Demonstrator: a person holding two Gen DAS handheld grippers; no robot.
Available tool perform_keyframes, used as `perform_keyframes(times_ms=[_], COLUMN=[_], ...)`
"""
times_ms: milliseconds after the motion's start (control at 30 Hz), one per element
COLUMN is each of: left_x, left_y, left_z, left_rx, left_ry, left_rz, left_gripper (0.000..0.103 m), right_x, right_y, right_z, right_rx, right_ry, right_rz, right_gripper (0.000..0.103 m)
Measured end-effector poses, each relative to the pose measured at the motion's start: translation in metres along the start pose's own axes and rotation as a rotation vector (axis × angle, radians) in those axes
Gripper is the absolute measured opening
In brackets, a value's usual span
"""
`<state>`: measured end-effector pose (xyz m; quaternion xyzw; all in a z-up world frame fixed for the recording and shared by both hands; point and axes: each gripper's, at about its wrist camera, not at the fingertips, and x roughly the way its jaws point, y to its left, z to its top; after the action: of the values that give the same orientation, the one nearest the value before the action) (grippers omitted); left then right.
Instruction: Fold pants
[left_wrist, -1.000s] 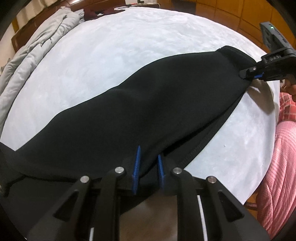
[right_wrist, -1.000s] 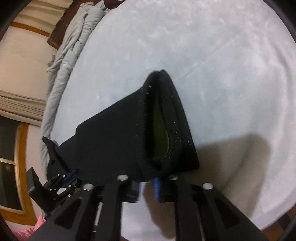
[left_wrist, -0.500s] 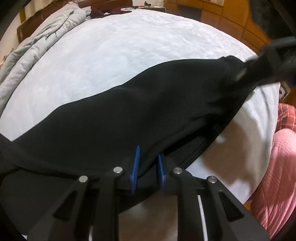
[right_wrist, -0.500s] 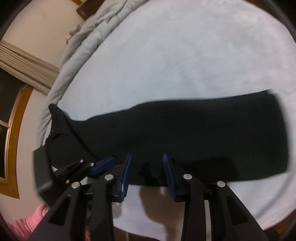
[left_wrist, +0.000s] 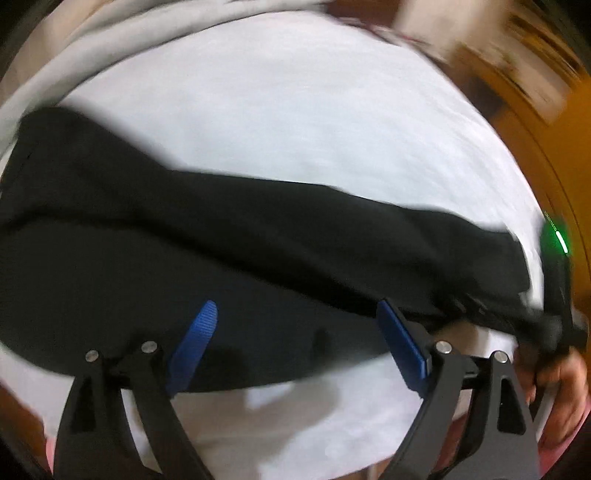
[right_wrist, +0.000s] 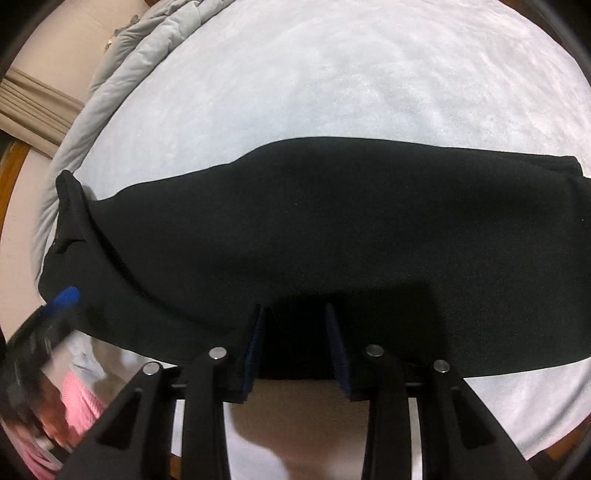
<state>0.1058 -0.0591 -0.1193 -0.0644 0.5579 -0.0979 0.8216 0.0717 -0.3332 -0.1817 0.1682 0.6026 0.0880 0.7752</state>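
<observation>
While the black pants (right_wrist: 332, 236) lie stretched across the white bed (right_wrist: 332, 81) as a long, flat, doubled-over band, the left tongs (left_wrist: 295, 332) hang over their near edge with jaws opening wide, cloth below them but none pinched between the blue pads (left_wrist: 199, 332). The right tongs (right_wrist: 295, 332) sit part open over the near hem, and whether their pads press any fabric cannot be told. A grey quilt (right_wrist: 122, 62) is bunched along the bed's far left side.

L gripper (left_wrist: 295, 332) opening (wide); R gripper (right_wrist: 297, 332) parted.
</observation>
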Motion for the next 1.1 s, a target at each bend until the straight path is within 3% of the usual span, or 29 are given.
perform_keyframes(times_ms=[100,167,300,367,500,533,700,800,967,1100], left_x=[0.004,0.002,0.01,0.023,0.042,0.046,0.053,0.039,-0.001,-0.021], left_y=[0.04,0.05,0.053,0.051,0.048,0.048,0.054,0.057,0.05,0.038], left_z=[0.023,0.038,0.073,0.085,0.096,0.096,0.086,0.075,0.032,-0.007], left_rx=[-0.18,-0.236,-0.225,-0.198,-0.202,-0.204,-0.275,-0.311,-0.329,-0.293], left_ry=[0.036,0.039,0.091,0.154,0.213,0.226,0.259,0.191,-0.003,-0.09], left_rz=[-0.001,0.018,0.086,0.13,0.153,0.166,0.071,0.021,0.003,0.06], left_gripper=[0.088,0.088,0.088,0.088,0.086,0.083,0.032,0.015,0.009,0.007], right_x=[-0.001,-0.001,-0.001,-0.001,-0.004,-0.004,-0.005,-0.005,-0.009,-0.012], right_y=[-0.002,-0.002,-0.006,-0.006,-0.018,-0.02,-0.025,-0.024,-0.026,-0.022], right_z=[-0.008,-0.008,-0.011,-0.011,-0.014,-0.015,-0.015,-0.012,-0.009,-0.007], right_rx=[-0.013,-0.012,0.003,0.002,-0.004,-0.003,-0.001,-0.004,0.0,-0.026], right_ry=[-0.009,-0.011,-0.009,-0.012,-0.016,-0.016,-0.015,-0.012,0.012,0.049], right_rz=[-0.019,-0.019,-0.001,0.0,0.001,0.004,0.011,0.009,0.019,-0.008], right_gripper=[0.035,0.035,0.035,0.035,0.035,0.035,0.035,0.035,0.034,0.034])
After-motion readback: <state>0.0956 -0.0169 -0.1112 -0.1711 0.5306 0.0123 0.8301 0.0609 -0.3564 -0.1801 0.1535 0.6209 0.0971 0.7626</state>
